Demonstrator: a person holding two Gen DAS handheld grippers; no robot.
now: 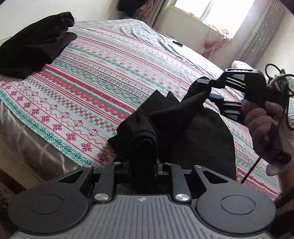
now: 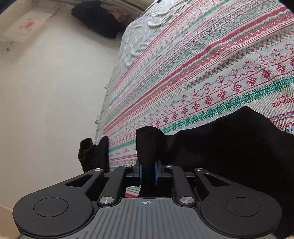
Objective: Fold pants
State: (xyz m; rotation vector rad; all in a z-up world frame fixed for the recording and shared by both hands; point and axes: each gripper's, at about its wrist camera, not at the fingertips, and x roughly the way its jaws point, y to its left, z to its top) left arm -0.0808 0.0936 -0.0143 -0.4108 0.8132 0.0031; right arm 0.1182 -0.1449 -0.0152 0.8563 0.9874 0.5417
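Black pants hang bunched between my two grippers above a bed with a patterned red, green and white blanket. My left gripper is shut on a thick fold of the pants, which wraps over and hides its fingertips. My right gripper shows in the left wrist view, shut on another edge of the pants. In the right wrist view the right gripper is shut on black cloth, and the pants drape away to the right over the blanket.
A pile of dark folded clothes lies at the far left of the bed; it also shows in the right wrist view. A grey sheet covers the bed's far end. A white wall runs along the bed. A window is beyond.
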